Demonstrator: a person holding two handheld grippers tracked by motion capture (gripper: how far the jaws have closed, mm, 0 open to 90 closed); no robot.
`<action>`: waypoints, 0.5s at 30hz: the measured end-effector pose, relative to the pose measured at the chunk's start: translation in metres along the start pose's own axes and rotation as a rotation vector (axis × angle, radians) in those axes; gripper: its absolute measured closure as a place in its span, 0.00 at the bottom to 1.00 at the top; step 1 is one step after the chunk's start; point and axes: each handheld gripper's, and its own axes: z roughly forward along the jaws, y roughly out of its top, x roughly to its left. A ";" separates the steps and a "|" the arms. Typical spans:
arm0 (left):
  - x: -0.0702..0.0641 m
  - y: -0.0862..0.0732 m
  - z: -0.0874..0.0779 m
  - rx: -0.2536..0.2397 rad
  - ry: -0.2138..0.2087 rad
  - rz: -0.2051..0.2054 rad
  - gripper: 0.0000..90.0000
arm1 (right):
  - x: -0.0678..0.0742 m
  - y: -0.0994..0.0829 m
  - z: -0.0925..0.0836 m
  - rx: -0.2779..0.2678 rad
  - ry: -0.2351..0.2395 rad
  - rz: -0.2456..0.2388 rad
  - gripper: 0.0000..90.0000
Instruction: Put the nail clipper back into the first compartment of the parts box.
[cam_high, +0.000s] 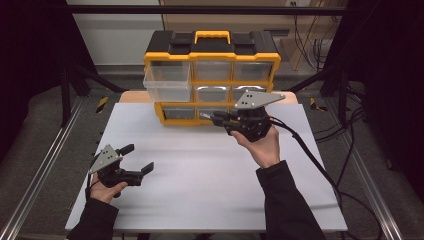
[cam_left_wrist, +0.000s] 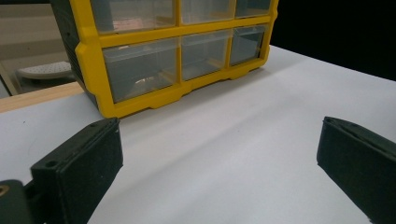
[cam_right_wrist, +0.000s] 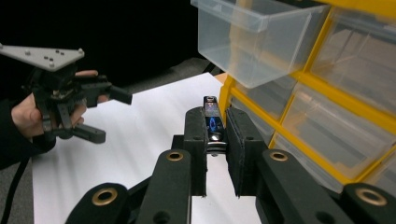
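A white surface takes up the middle of the high view, laid over a wooden top whose edge shows at the far side. Metal rails run along its left and right, grey floor lies beyond them, and black cables trail across the floor at the right. The room around is dark, with a pale wall and a wooden panel at the far end.

At the far middle of the surface stands a yellow and black drawer cabinet with clear drawers and a yellow handle on top. Its top left drawer is pulled out toward the near side.

The right gripper is held above the surface just in front of the cabinet's bottom row, its fingers clenched on a small flat metal piece that looks like a nail clipper; it stands upright between the pads, close to the cabinet's yellow frame.

The left gripper rests low at the near left of the surface, well apart from the cabinet, its fingers released wide with nothing between them.
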 end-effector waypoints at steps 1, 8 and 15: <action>0.000 0.000 0.000 0.002 0.000 0.001 0.00 | -0.001 0.005 0.001 -0.007 -0.004 -0.002 0.88; 0.000 0.000 0.000 0.000 0.000 0.001 0.00 | -0.001 0.019 0.005 -0.019 -0.012 -0.015 0.88; -0.001 0.000 0.001 0.001 -0.004 0.003 0.00 | -0.004 0.034 0.011 -0.035 -0.013 -0.018 0.88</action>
